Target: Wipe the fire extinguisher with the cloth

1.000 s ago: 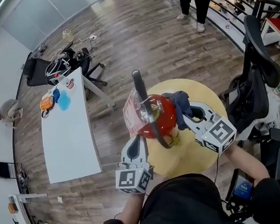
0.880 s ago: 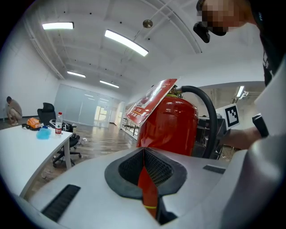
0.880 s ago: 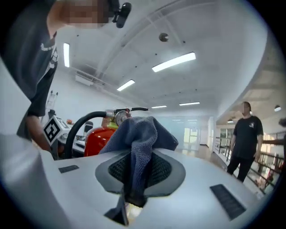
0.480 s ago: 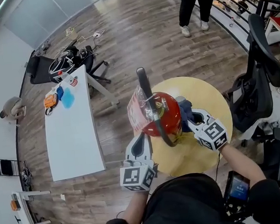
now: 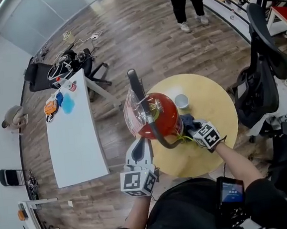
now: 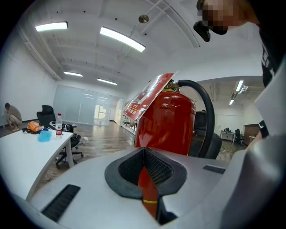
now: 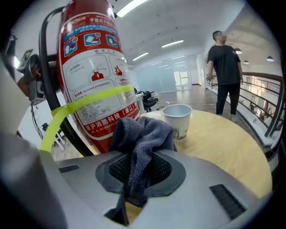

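— So, how much room is there around the fire extinguisher (image 5: 159, 116)?

— Little on the near-left side. It stands close to that edge of the round table (image 5: 209, 98), and the bare yellow top lies open to its right and far side. Past the rim there is open wood floor (image 5: 141, 32), with a long white table (image 5: 76, 142) to the left and a black office chair (image 5: 263, 61) to the right.

— Counts?

— One extinguisher, one black hose (image 5: 141, 99) arching over it, one cloth (image 7: 142, 134), and one paper cup (image 5: 182, 101) just beside the cylinder. There are also two grippers, and one person (image 5: 186, 0) standing well away.

— And the grippers?

— The right gripper (image 7: 138, 167) has its jaws clamped on the grey cloth, which bunches up at the extinguisher's lower label. Whether the cloth touches the cylinder I cannot tell. The left gripper (image 6: 144, 156) has its jaws drawn together to a thin slit with nothing between them, only red showing through. It points at the cylinder's near-left side, at the table's rim.
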`<state>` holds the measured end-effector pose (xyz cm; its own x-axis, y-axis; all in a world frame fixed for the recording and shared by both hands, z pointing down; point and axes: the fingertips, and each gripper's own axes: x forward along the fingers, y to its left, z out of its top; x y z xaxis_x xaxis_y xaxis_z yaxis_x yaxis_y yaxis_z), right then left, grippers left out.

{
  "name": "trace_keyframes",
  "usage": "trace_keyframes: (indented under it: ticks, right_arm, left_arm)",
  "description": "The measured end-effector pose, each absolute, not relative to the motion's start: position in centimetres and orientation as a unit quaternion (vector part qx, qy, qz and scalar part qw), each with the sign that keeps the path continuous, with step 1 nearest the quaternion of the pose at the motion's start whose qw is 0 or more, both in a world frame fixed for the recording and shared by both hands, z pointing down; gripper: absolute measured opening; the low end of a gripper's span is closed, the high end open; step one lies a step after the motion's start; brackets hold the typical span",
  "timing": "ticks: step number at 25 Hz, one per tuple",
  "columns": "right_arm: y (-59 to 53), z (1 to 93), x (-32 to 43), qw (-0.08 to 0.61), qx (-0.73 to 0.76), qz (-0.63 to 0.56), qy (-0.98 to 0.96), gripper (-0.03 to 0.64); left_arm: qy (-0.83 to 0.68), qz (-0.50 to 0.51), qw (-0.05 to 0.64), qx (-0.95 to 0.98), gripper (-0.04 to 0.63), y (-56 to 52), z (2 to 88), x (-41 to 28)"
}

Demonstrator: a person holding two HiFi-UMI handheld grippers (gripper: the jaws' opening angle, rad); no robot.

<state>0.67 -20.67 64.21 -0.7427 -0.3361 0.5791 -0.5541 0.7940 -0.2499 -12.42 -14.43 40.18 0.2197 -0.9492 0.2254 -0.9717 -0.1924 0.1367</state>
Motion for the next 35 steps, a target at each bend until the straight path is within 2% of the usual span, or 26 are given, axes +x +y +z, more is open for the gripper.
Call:
trace_keyframes:
  ticks: [3,7,9,13,17,22,26,31,35]
  right_arm:
    - [-20.2,66.6,1.0,0.266,0.249,0.260,-0.894,0.074]
    - [-19.7,67.3,1.0,0.266,0.244,0.257,-0.896,0.074]
    - [-20.2,65.8,1.1,0.234,0.235,0.250,-0.909,0.074]
    - [-22.1,57.9,0.7,0.121,0.189,0.253,-0.941,0.074]
    - [-23.8,46.1,-0.6,0.088,0.153,0.126,-0.976,0.074]
    - [-23.6,32.4,-0.9,0.071,0.194,-0.078,-0.975,0.074]
    - [-21.5,24.1,-2.9,0.018,0.172,-0.139,-0.975,0.074]
    - [-23.0,21.3,-6.4,0.061,0.173,-0.176,-0.967,0.074]
    - [-23.4,19.8,-7.5,0.107,0.177,-0.265,-0.942,0.074]
  left_arm:
    - [-0.622,0.046,0.128,0.771,0.022,-14.4,40.3,-12.3]
    - [-0.618,0.048,0.126,0.774,0.023,-14.3,40.3,-12.1]
    - [-0.614,0.045,0.123,0.778,0.023,-14.3,40.3,-12.0]
    - [-0.613,0.037,0.126,0.779,0.023,-14.2,40.3,-11.9]
    - [-0.615,0.031,0.130,0.777,0.023,-14.0,40.2,-12.0]
    - [-0.615,0.023,0.131,0.777,0.023,-14.0,39.9,-11.8]
    - [-0.614,0.019,0.130,0.779,0.023,-14.0,39.9,-11.8]
    - [-0.615,0.016,0.132,0.777,0.021,-14.0,39.9,-11.8]
    - [-0.611,0.013,0.133,0.780,0.023,-13.9,39.7,-11.6]
